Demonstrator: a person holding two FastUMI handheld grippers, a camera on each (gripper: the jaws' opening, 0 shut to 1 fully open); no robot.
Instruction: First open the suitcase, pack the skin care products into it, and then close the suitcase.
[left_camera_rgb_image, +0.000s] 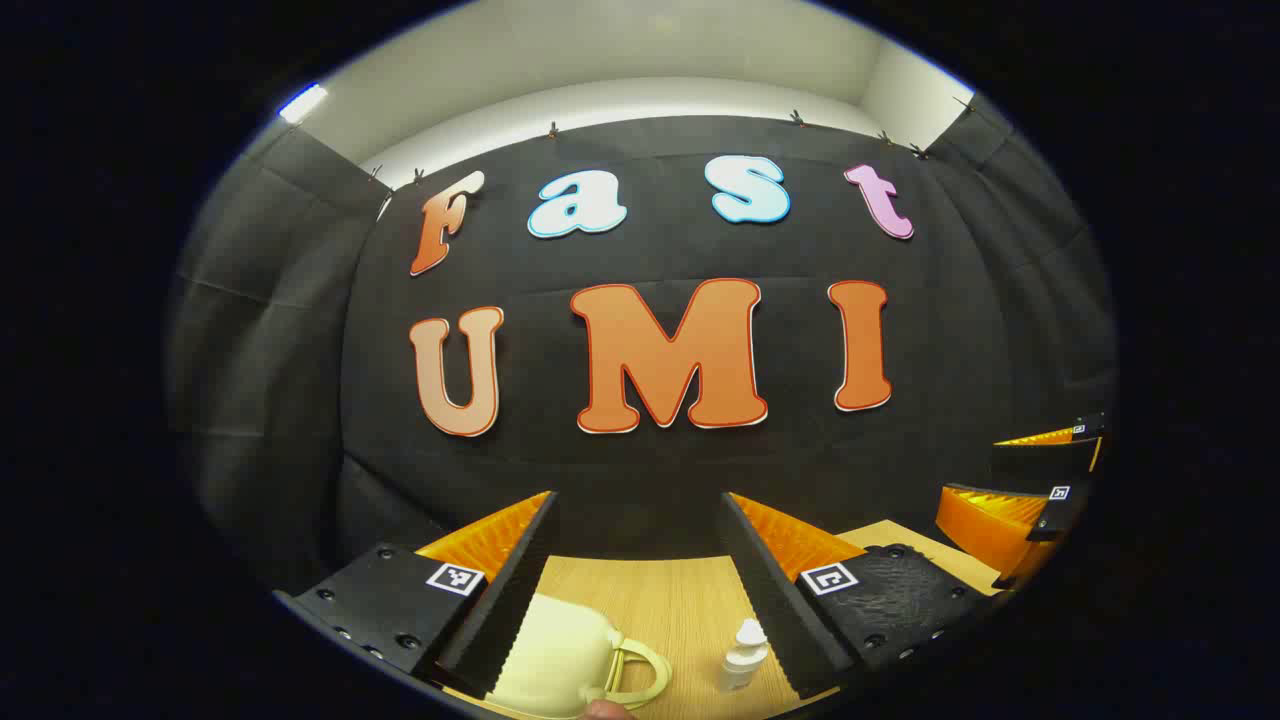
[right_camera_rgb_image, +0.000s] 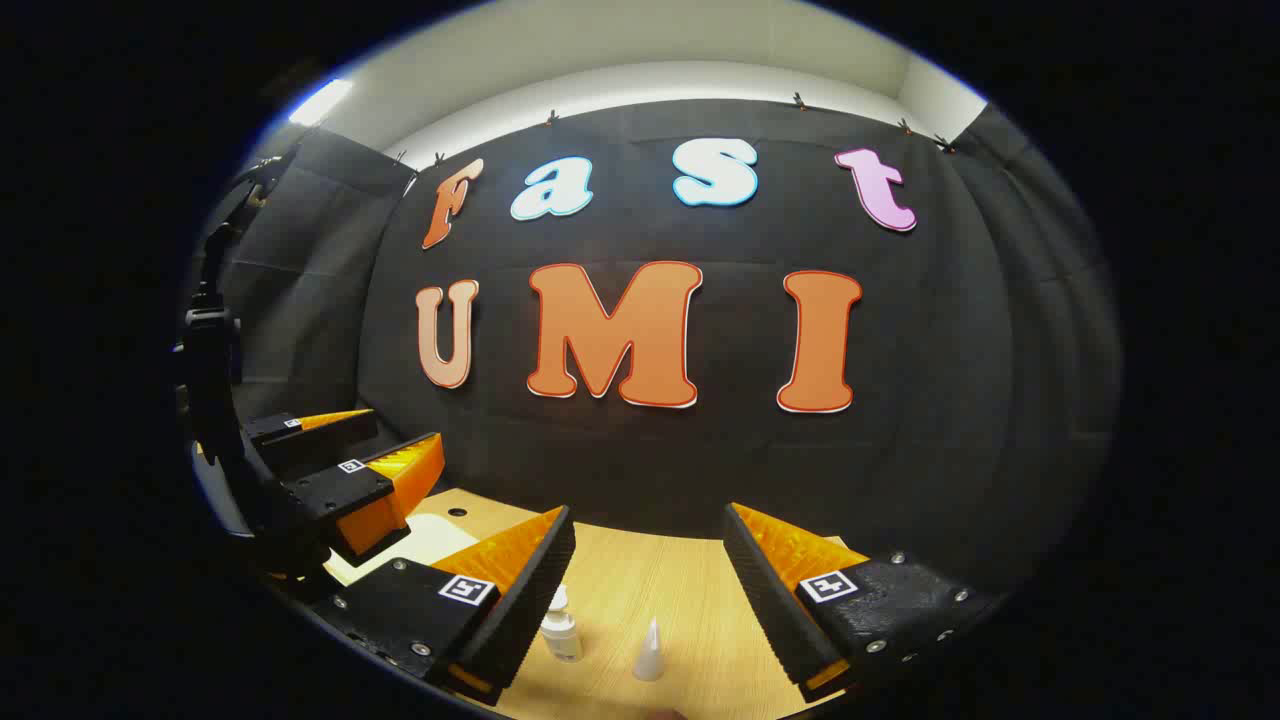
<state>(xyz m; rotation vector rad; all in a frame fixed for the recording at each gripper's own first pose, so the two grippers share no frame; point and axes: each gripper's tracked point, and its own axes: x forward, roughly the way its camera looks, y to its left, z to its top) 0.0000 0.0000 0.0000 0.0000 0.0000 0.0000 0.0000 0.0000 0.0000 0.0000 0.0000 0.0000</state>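
L gripper (left_camera_rgb_image: 640, 570) held level above wooden table (left_camera_rgb_image: 680, 600), pointing at booth wall; jaws wide, nothing between. Pale suitcase (left_camera_rgb_image: 560, 660) w/ handle on table below L finger, small white bottle (left_camera_rgb_image: 745, 655) near R finger. R gripper (right_camera_rgb_image: 650, 580) likewise level, jaws wide, empty; bottle (right_camera_rgb_image: 562, 625) and white cone-tipped tube (right_camera_rgb_image: 650, 650) stand on table beneath, slightly apart.

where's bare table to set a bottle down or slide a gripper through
Bare wooden table lies toward the black wall, behind the small bottle and cone-topped tube, between the right gripper fingers. It is crowded near the pale suitcase, with the left gripper above it.
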